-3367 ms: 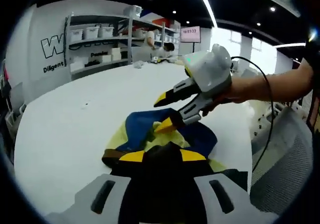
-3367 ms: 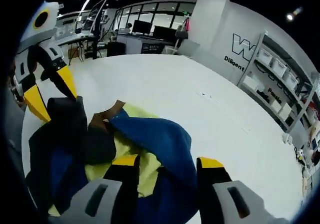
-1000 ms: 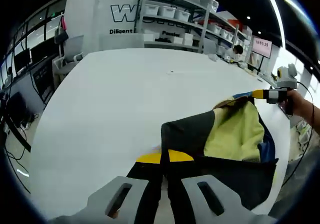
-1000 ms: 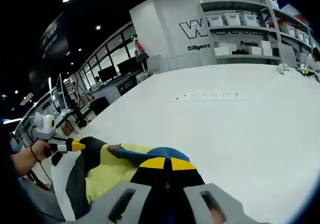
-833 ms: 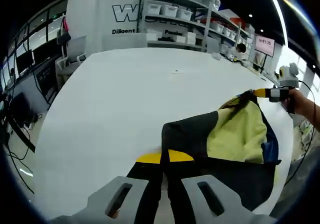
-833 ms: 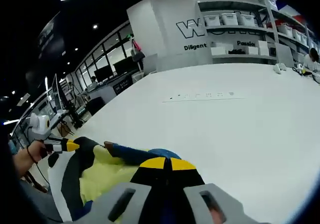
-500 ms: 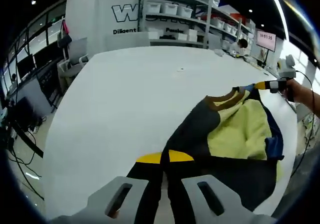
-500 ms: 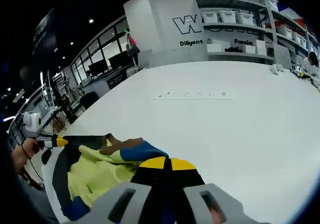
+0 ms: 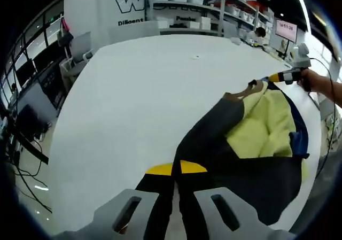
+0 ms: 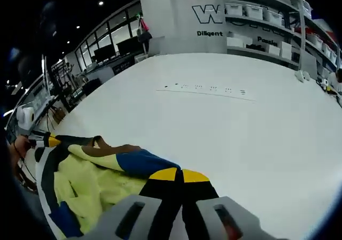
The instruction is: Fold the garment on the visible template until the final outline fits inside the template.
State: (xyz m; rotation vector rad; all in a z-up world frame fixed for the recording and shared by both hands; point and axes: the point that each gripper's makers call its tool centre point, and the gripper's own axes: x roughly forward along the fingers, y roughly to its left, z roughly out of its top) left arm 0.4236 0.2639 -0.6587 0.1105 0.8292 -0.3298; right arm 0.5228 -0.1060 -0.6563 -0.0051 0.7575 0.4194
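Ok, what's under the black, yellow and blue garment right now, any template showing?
Around the black, yellow and blue garment only the plain white table shows, with no template outline visible. Whatever lies directly beneath the spread fabric is covered. Each hand-held gripper, left and right, is clamped on an edge.

so the surface is a big white table (image 9: 123, 95), smooth and plain, with a rounded edge that drops off toward the floor in the left gripper view. the same white top (image 10: 256, 138) runs far back toward the shelving in the right gripper view.

lying on it is a garment (image 9: 251, 144) in black, pale yellow and blue with a brown collar band, spread out loosely with some bunching in the yellow part. from the other side the garment (image 10: 96, 181) sits near the table's near edge, the blue panel folded over the yellow.

further out there's a short row of small dark marks (image 10: 206, 88) on the tabletop, well apart from the cloth. can't tell what they are.
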